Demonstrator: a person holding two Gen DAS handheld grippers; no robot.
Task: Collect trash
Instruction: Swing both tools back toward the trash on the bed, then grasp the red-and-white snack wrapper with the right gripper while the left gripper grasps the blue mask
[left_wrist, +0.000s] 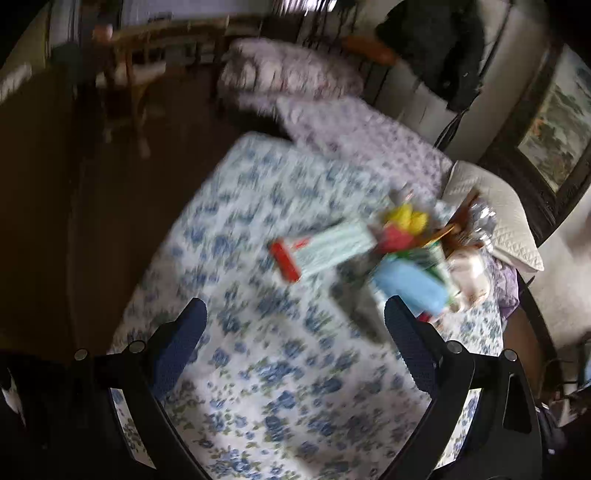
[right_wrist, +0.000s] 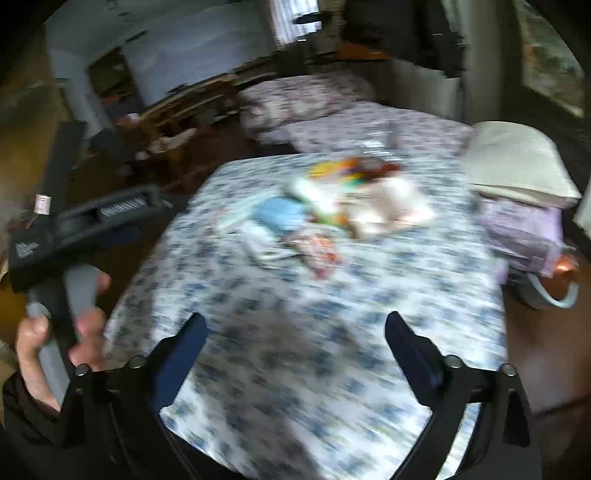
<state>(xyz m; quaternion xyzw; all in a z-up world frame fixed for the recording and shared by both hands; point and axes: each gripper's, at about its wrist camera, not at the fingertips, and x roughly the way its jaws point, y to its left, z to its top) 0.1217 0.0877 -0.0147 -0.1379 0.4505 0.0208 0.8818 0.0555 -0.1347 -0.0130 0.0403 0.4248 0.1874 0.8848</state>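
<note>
**Both tongs spread over bed, trash heap ahead**

Both views badly motion-blurred. Bed w/ white-and-blue floral cover (left_wrist: 280, 369) fills the middle of each frame. The trash, a heap of mixed colourful wrappers and packets (left_wrist: 402, 254), lies on the cover toward the far right part, near the cream quilted pillow (left_wrist: 495, 218) at the right edge. In the heap: a pale green flat packet w/ red end (left_wrist: 325, 251), a light blue soft piece (left_wrist: 410, 284), smth yellow on top; finer detail not readable.

Left gripper (left_wrist: 295, 314): dark blue fingers spread wide, nothing between them, above bare cover short of the heap; right-side finger tip overlaps the blue piece in view, contact unclear.

Right gripper (right_wrist: 295, 328): also spread wide, empty, over open cover; heap well ahead. In the right wrist view the person's left hand (right_wrist: 55, 332) grips the grey handle of the other tool, off the bed's left edge.

Room: dark wooden floor (left_wrist: 92, 221) open along bed's left edge. Near half of cover bare. Second bed w/ purple-print cover (left_wrist: 354, 133) butts against the far edge. Right edge crowded by pillow and lilac folded fabric (right_wrist: 524, 229).
</note>
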